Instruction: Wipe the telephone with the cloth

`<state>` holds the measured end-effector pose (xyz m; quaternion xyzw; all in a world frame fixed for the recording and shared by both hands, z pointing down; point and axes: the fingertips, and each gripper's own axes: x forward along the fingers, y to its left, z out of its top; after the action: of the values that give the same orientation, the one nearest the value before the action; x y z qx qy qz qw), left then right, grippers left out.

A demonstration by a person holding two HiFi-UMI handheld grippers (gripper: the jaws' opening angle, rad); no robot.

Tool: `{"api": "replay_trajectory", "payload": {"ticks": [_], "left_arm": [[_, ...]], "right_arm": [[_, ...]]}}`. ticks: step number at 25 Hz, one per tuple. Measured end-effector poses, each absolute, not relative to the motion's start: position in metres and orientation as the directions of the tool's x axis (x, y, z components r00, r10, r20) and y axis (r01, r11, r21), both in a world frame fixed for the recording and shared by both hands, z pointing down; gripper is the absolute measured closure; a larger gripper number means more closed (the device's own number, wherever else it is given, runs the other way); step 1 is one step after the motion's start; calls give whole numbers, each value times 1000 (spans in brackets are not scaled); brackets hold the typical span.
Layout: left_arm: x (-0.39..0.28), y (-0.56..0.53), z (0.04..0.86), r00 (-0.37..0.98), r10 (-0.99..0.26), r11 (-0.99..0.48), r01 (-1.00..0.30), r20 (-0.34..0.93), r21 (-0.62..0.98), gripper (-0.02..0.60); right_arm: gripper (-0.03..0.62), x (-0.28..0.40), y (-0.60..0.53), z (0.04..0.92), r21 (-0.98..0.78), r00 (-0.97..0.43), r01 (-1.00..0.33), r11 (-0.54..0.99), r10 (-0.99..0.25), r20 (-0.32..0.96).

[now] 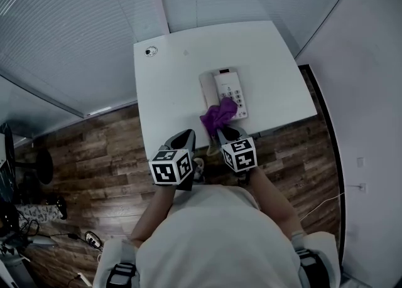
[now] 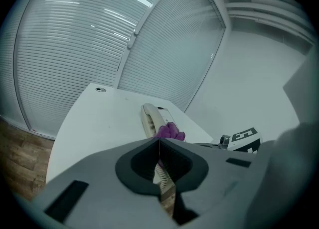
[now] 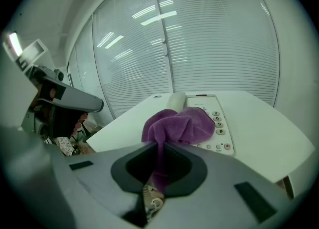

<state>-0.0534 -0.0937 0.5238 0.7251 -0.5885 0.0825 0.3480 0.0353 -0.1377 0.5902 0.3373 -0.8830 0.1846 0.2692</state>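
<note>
White table (image 1: 179, 86): cloth (image 3: 177, 125) over telephone (image 3: 212, 115) keypad.

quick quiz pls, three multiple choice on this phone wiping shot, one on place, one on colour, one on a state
1. Where does the cloth rest?
A. on the near end of the telephone
B. on the floor
C. hanging from the blinds

2. What colour is the cloth?
A. white
B. purple
C. green

3. How is the left tool?
A. shut on the cloth
B. wide open
C. shut with nothing in it

Answers:
1 A, the right gripper view shows it draped over the lower keys.
2 B, it is purple in every view.
3 C, its jaws meet with nothing between them; the right tool pinches the cloth.
</note>
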Motion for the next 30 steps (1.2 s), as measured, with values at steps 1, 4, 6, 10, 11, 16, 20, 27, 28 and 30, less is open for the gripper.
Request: {"api": "replay_trajectory", "payload": {"ticks": [1, 4, 6, 10, 11, 16, 20, 27, 28, 30], "left_arm": [[-53, -94, 523, 296, -796, -68, -911, 528, 407, 560], [-53, -97, 523, 303, -794, -79, -910, 526, 406, 560], [-52, -100, 522, 310, -792, -85, -909, 526, 407, 560], [-46, -107, 523, 329, -785, -107, -907, 525, 407, 560], [-44, -110, 524, 335, -781, -114, -906, 527, 407, 560], [-33, -121, 528, 368, -760, -147, -900, 536, 410, 560], [-27, -136, 534, 382, -743, -155, -897, 550, 414, 560], [-24, -165, 548, 411, -720, -115, -865, 559, 488, 551], [-23, -168, 550, 416, -717, -116, -862, 559, 493, 517], [-21, -177, 553, 421, -713, -114, -858, 561, 500, 433]], "right_arm": [[551, 37, -137, 588, -145, -628, -698, 701, -502, 595], [551, 41, -136, 578, -150, -632, -709, 689, -526, 570], [551, 44, -135, 568, -152, -636, -715, 682, -544, 548], [551, 53, -133, 546, -150, -637, -730, 667, -584, 503], [551, 55, -134, 541, -150, -635, -735, 661, -595, 493], [551, 70, -135, 516, -161, -620, -766, 623, -649, 441], [551, 80, -137, 498, -158, -599, -789, 593, -688, 408], [551, 93, -144, 481, -148, -554, -828, 541, -746, 370], [551, 94, -145, 480, -149, -546, -834, 532, -752, 368], [551, 98, -146, 481, -153, -531, -844, 514, -763, 369]]}}
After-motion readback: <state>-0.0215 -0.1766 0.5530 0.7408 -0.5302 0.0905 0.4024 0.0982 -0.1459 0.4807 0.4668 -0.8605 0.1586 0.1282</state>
